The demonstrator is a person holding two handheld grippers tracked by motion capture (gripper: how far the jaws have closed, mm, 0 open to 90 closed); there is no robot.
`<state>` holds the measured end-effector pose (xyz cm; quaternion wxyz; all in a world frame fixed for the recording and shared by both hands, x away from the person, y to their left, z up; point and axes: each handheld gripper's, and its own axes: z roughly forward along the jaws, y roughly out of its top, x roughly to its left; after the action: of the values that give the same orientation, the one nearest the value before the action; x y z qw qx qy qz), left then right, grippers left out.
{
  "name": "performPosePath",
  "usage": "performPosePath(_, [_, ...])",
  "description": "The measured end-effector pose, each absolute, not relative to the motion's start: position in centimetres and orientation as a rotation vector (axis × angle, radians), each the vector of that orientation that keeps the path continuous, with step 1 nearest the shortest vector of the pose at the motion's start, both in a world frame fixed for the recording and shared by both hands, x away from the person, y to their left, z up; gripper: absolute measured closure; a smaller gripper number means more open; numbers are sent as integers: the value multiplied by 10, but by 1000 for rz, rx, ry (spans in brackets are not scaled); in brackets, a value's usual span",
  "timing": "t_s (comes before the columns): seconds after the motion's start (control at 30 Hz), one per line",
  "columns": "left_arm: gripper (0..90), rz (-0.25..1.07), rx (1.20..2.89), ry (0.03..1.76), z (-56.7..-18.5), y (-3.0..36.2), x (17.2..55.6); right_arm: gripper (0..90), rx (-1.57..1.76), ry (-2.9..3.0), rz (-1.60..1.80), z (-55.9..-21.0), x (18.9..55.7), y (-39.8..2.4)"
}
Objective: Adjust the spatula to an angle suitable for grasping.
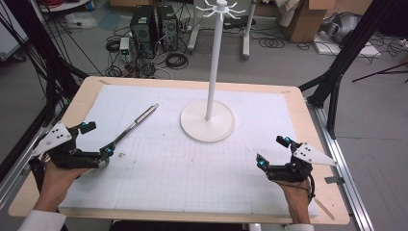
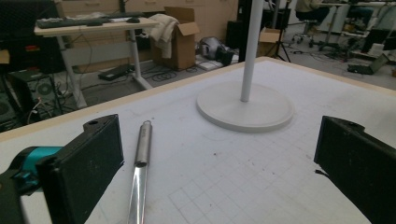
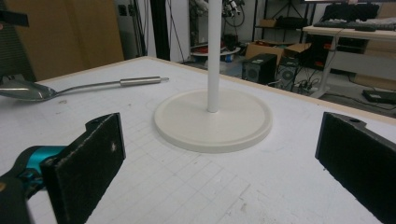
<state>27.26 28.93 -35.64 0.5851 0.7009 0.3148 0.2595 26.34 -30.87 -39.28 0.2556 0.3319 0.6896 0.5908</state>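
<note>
Table (image 1: 308,211), ladle (image 1: 129,128) bowl gripper-hidden (image 1: 96,139)

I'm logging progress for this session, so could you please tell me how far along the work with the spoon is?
Nothing looks done yet: the spoon lies flat on the white mat, apart from the white stand, whose top hooks hang bare. In hand: the left gripper sits at the spoon's bowl end, jaws open, not gripping. The right gripper waits open, facing the stand. Left, probably: grasping, lifting and placing the spoon.
</note>
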Motion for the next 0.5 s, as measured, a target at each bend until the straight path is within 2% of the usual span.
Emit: performPosePath(0.5, [18,595,1812,741,-306,268,301,5,886,1866,1619,-392,262,-307])
